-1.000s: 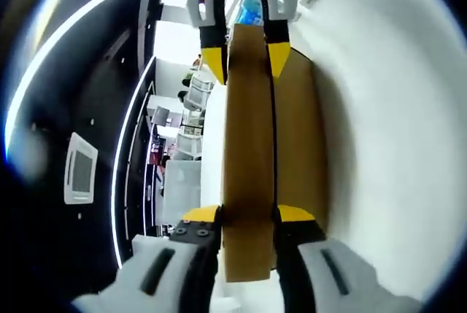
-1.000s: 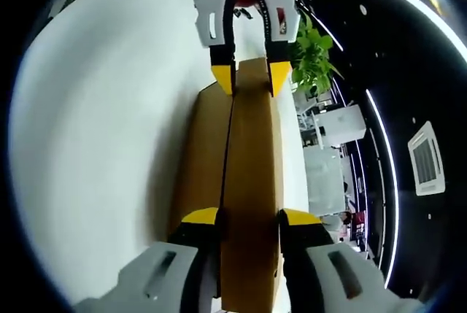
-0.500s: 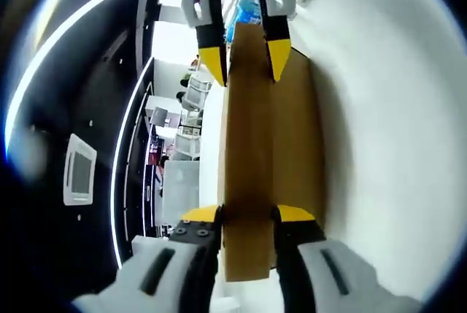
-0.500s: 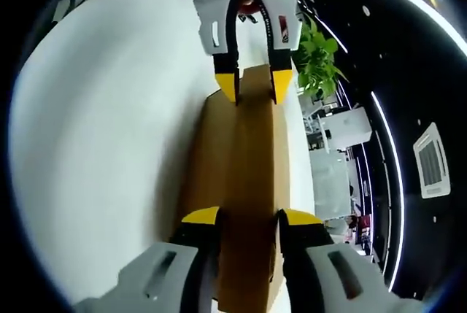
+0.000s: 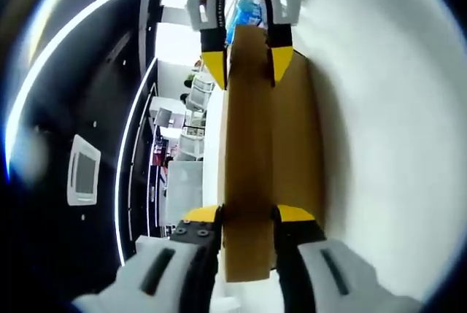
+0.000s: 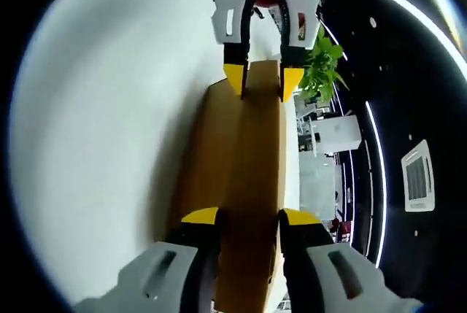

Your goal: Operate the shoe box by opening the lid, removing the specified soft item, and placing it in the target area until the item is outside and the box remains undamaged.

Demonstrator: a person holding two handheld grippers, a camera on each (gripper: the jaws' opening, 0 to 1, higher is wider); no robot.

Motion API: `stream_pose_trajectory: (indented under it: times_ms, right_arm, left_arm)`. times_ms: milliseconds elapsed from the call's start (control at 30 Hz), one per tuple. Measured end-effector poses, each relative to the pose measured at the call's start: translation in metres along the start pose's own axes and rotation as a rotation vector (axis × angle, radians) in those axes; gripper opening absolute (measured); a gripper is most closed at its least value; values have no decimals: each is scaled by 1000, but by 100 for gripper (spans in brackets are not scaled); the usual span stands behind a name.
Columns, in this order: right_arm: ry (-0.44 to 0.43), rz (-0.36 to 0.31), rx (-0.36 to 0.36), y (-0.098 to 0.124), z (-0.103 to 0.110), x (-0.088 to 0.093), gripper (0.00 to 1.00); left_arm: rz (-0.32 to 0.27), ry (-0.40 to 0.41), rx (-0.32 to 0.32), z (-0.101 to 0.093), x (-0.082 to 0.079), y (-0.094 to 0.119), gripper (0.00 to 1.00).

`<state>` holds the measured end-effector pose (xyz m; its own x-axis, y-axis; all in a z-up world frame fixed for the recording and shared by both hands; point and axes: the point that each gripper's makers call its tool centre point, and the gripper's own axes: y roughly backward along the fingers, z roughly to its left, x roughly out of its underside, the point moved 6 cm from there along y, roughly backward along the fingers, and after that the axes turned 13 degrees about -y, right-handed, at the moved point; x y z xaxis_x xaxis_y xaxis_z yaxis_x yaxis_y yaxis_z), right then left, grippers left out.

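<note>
Cardboard lid [image 5: 248,152] of the shoe box on the white table [image 5: 379,130] sits pinched at opposite ends by my left gripper [image 5: 248,214] and right gripper [image 6: 248,218], so I judge lifting both ends evenly avoids tearing it.

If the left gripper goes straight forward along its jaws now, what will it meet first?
Probably the cardboard lid itself: the left gripper already has its jaws on either side of that brown panel, which runs on ahead. Beyond it, at the far end, is the right gripper, holding the same lid. Depth is hard to judge.
</note>
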<state>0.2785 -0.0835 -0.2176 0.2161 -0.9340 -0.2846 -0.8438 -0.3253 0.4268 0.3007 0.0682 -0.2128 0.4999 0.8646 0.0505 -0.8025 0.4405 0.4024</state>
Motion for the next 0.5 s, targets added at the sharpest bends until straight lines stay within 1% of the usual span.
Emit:
stream_pose_trajectory:
  times_ms: [33, 267, 500]
  right_arm:
    - [18, -4, 11, 0, 1, 0, 31]
    - [8, -17, 24, 0, 3, 1, 30]
    - [25, -31, 30, -4, 6, 5, 30]
  left_arm:
    - [1, 2, -4, -1, 0, 0, 29]
    - [2, 5, -27, -6, 0, -1, 28]
    - [1, 21, -24, -10, -2, -2, 28]
